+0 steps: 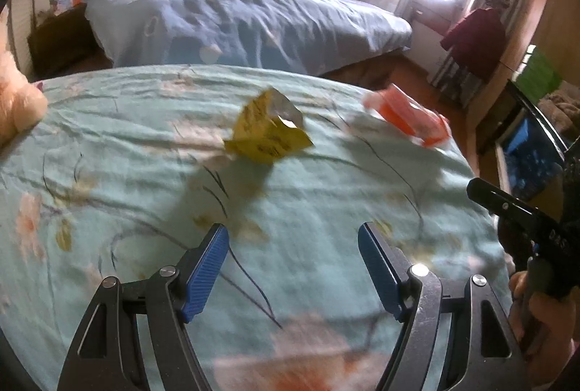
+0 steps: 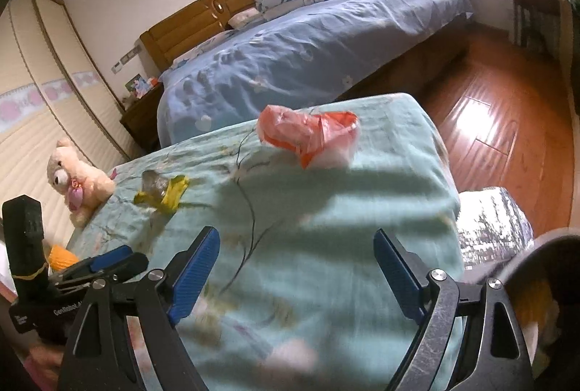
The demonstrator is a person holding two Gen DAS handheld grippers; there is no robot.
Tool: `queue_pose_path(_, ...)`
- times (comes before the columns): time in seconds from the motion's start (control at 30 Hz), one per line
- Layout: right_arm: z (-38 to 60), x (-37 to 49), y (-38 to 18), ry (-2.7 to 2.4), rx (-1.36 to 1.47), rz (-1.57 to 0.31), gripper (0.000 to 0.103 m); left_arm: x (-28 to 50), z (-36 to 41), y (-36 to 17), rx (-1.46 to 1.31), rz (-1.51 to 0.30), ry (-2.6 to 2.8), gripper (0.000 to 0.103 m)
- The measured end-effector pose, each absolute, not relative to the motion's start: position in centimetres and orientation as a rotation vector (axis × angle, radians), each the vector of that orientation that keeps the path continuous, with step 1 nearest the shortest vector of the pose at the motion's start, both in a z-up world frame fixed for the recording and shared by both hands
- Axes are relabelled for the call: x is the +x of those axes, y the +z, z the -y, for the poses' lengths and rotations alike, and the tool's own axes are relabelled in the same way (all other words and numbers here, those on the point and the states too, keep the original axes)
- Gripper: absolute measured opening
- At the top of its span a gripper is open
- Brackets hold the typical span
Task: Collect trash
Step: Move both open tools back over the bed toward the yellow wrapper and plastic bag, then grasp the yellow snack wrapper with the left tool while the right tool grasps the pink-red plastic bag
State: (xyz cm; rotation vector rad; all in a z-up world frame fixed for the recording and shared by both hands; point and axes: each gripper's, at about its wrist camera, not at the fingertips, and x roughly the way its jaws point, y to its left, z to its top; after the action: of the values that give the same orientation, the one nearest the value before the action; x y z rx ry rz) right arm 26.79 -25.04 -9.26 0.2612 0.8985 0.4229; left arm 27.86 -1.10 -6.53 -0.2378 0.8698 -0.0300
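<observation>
A bedroom: in front of me, a bed in a pale green floral sheet [image 1: 145, 144]. On it lie a crumpled yellow wrapper [image 1: 266, 131] with a silvery inside, and a crumpled orange plastic bag [image 2: 308, 133]. My left hand-held gripper [image 1: 293, 267] hangs open and empty, the wrapper well ahead. My right hand-held gripper [image 2: 295, 267], also open and empty, faces the bag further ahead.
</observation>
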Motion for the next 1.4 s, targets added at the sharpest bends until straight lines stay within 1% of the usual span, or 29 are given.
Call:
queue_pose_path(0.17,24.3,30.6,-9.5,0.449,0.213,-0.912,0.088,30.3,0.4,-6.5,-0.222,-0.86,-0.011,0.074)
queue_pose_path(0.33,23.0,34.0,-10.2,0.474,0.138,-0.938,0.088,32.5,-0.1,-7.0,-0.219,-0.852,-0.006,0.077)
queue_pose_path(0.53,22.6,36.1,-11.4,0.481,0.134,-0.963,0.088,34.1,-0.5,-8.0,-0.219,-0.853,0.0,0.077)
queue_pose_path(0.6,22.4,36.1,-11.6,0.479,0.126,-0.964,0.086,34.3,-0.3,-8.1,-0.213,-0.842,-0.005,0.076)
queue_pose_path(0.63,22.4,36.1,-11.5,0.475,0.117,-0.963,0.085,34.4,-0.2,-8.1,-0.206,-0.836,-0.006,0.075)
queue_pose_path(0.67,22.3,36.0,-11.5,0.473,0.107,-0.959,0.076,34.4,-0.1,-8.2,-0.2,-0.835,-0.006,0.075)
queue_pose_path(0.7,22.2,36.0,-11.4,0.473,0.1,-0.957,0.063,34.5,0.0,-8.4,-0.195,-0.836,-0.009,0.074)
queue_pose_path(0.73,22.1,35.9,-11.4,0.468,0.092,-0.96,0.057,34.5,0.1,-8.5,-0.193,-0.836,-0.012,0.073)
queue_pose_path(0.77,22.0,36.0,-11.5,0.466,0.089,-0.965,0.053,34.6,0.3,-8.6,-0.189,-0.836,-0.017,0.071)
queue_pose_path(0.83,22.1,35.9,-11.4,0.468,0.092,-0.96,0.051,34.7,0.4,-8.7,-0.181,-0.84,-0.027,0.06)
queue_pose_path(0.87,22.2,35.9,-11.3,0.469,0.097,-0.959,0.048,34.8,0.5,-8.7,-0.178,-0.844,-0.033,0.06)
queue_pose_path(0.9,22.2,35.8,-11.3,0.471,0.1,-0.959,0.046,34.9,0.4,-8.7,-0.178,-0.843,-0.036,0.054)
queue_pose_path(0.93,22.2,35.6,-11.2,0.473,0.099,-0.957,0.045,34.9,0.4,-8.6,-0.178,-0.844,-0.039,0.047)
queue_pose_path(1.0,22.0,34.9,-11.1,0.482,0.096,-0.956,0.045,34.9,0.3,-8.6,-0.179,-0.848,-0.045,0.041)
queue_pose_path(1.03,21.9,34.6,-11.0,0.487,0.097,-0.958,0.045,34.8,0.2,-8.5,-0.179,-0.848,-0.048,0.035)
queue_pose_path(1.07,21.8,34.3,-10.9,0.488,0.096,-0.96,0.045,34.8,0.1,-8.5,-0.181,-0.849,-0.053,0.032)
queue_pose_path(1.13,21.7,33.3,-10.7,0.492,0.102,-0.959,0.045,34.5,0.1,-8.4,-0.186,-0.85,-0.063,0.021)
queue_pose_path(1.23,21.7,31.5,-10.2,0.486,0.11,-0.956,0.045,33.7,0.0,-8.2,-0.192,-0.847,-0.076,0.015)
queue_pose_path(1.4,22.5,28.4,-9.7,0.474,0.168,-0.947,0.045,31.6,0.3,-7.9,-0.209,-0.838,-0.1,0.012)
